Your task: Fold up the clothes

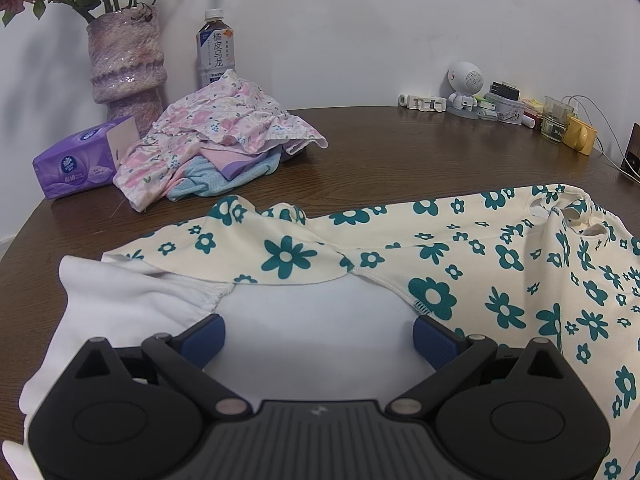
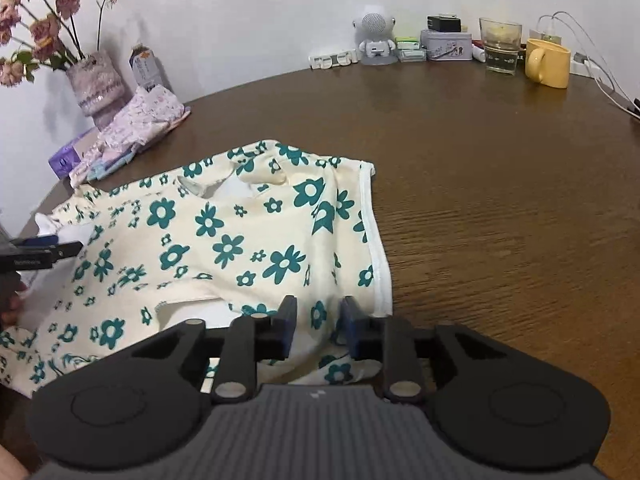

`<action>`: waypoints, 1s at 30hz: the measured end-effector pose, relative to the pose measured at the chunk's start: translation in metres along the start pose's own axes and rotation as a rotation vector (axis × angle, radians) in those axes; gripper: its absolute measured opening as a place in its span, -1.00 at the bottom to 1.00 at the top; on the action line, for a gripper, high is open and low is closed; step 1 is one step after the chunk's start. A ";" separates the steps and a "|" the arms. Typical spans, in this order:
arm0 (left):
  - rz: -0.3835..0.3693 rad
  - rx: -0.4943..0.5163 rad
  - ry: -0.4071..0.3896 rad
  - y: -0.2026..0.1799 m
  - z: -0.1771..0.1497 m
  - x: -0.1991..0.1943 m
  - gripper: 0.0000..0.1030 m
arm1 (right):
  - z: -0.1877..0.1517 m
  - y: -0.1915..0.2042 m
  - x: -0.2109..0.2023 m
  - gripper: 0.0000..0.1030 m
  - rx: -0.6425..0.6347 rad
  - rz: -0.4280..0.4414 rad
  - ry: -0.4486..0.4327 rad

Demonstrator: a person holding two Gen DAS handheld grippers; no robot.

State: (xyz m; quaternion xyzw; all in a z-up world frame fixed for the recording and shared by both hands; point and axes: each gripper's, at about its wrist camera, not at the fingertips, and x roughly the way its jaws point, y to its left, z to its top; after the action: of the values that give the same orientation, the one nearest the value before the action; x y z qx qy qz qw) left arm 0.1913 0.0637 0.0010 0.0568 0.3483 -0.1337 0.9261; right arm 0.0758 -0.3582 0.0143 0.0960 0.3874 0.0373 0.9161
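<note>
Flowered shirt [image 2: 224, 240] lay on the table [image 2: 500, 208].
Right tool [image 2: 318, 326] pinched the shirt's hem at six o'clock; left tool [image 1: 318, 332] gaped wide over white lining.

Right gripper [image 2: 318, 322] pinches a fold of the cream cotton garment with teal flowers [image 2: 224, 240], spread on the dark brown wooden table [image 2: 500, 200]. Left gripper [image 2: 60, 250] pokes in at the edge.

A home: wooden table [image 1: 400, 152], flower vase [image 1: 126, 60], tissues [image 1: 76, 160], mug [image 2: 548, 62].
</note>
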 end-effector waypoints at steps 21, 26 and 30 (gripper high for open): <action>-0.001 0.000 -0.002 0.000 0.000 0.000 0.96 | -0.002 0.001 0.000 -0.93 -0.038 -0.037 0.020; 0.000 0.000 -0.003 0.000 -0.001 0.000 0.96 | 0.000 0.003 -0.004 -0.62 -0.006 -0.022 0.009; 0.000 0.000 -0.003 0.000 -0.001 0.000 0.96 | -0.001 0.010 0.000 -0.77 -0.029 -0.040 0.026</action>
State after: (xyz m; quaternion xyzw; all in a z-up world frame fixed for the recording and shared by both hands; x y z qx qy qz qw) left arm 0.1911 0.0639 0.0005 0.0568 0.3468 -0.1338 0.9266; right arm 0.0755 -0.3479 0.0159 0.0746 0.4004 0.0258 0.9129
